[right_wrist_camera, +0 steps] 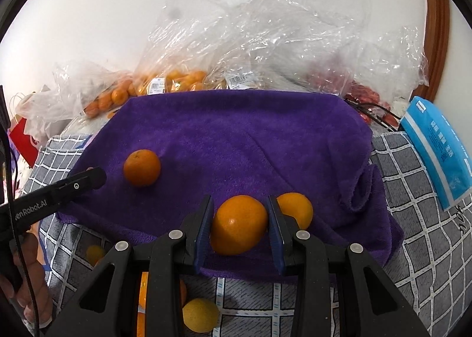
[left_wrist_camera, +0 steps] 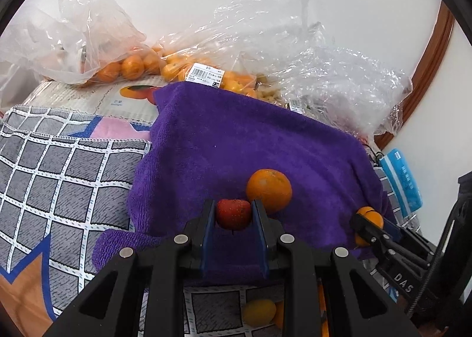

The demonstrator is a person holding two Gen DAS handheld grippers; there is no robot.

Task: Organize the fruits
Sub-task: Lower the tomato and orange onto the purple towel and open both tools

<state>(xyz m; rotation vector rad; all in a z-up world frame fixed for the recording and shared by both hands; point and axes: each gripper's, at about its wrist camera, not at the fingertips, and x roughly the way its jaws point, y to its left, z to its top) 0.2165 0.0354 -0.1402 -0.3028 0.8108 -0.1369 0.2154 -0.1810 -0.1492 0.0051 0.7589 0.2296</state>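
Left wrist view: left gripper (left_wrist_camera: pixel 233 214) pinches a small red fruit (left_wrist_camera: pixel 233 213).
Right gripper (right_wrist_camera: pixel 239 225) clamps a round orange (right_wrist_camera: pixel 239 225) above the purple terry towel (right_wrist_camera: pixel 236 136).

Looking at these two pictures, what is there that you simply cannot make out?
- Left wrist view: the yellow fruit near the bottom edge is partly covered by the left gripper; its kind is unclear.
- Right wrist view: an orange fruit is mostly covered by the right gripper.
- Both views: the barcode label print is too small to read.
- Right wrist view: the red items behind crinkled clear plastic bags cannot be identified.
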